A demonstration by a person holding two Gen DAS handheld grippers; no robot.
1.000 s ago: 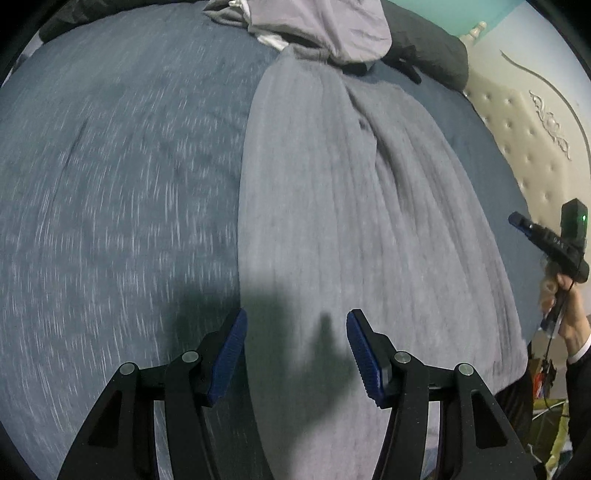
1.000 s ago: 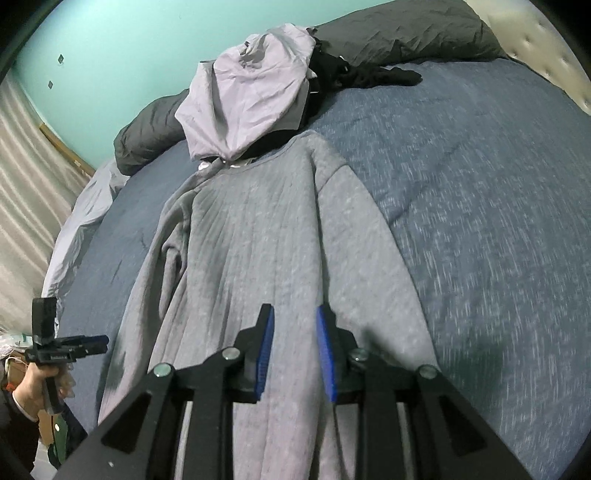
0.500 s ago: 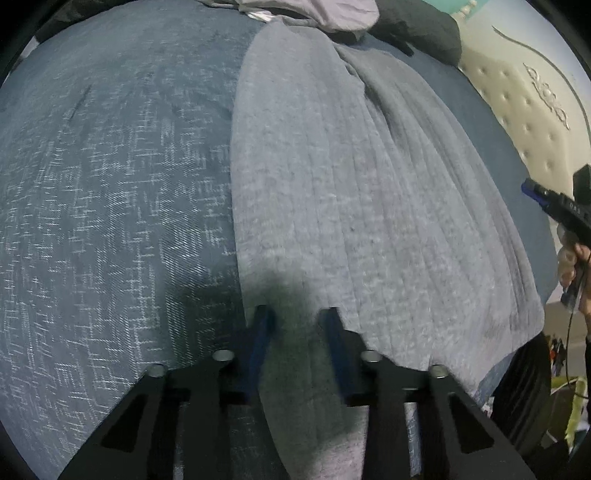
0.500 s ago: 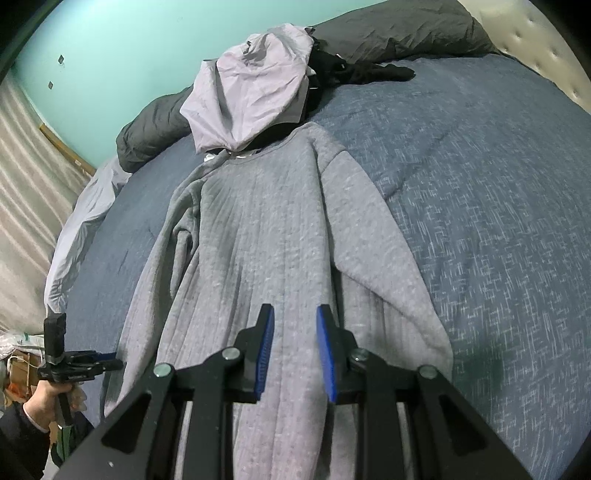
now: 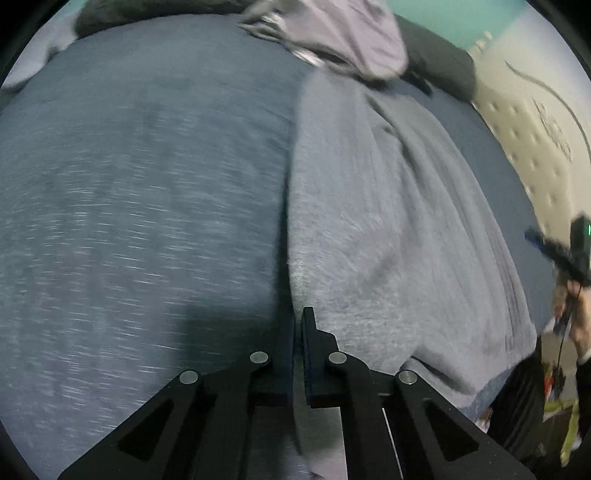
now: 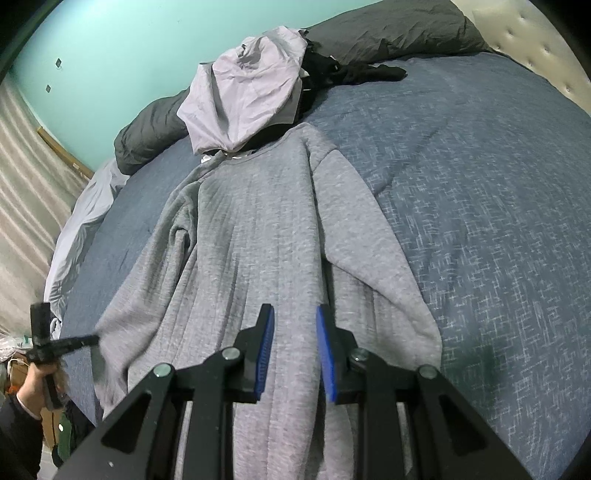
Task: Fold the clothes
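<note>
A grey long-sleeved sweatshirt [image 6: 255, 221] lies flat on the blue bedspread [image 6: 498, 192], neck toward the pillows. In the left wrist view it [image 5: 388, 221] fills the right half. My left gripper [image 5: 297, 325] is shut on the sweatshirt's left edge near the hem and lifts it slightly; it also shows in the right wrist view [image 6: 88, 338]. My right gripper [image 6: 295, 314] is open a little above the lower body of the sweatshirt, beside its right sleeve [image 6: 373, 251]; it holds nothing. It also shows in the left wrist view [image 5: 535, 238].
A lilac garment [image 6: 251, 96] is heaped at the sweatshirt's neck, with black clothes [image 6: 354, 72] and dark grey pillows [image 6: 388, 33] behind. A tufted cream headboard [image 5: 535, 122] runs along the right. The bed's edge lies near the hem.
My left gripper came down on the sweatshirt's left edge, shut on it, and has pulled back with it. My right gripper has stayed open over the lower body.
</note>
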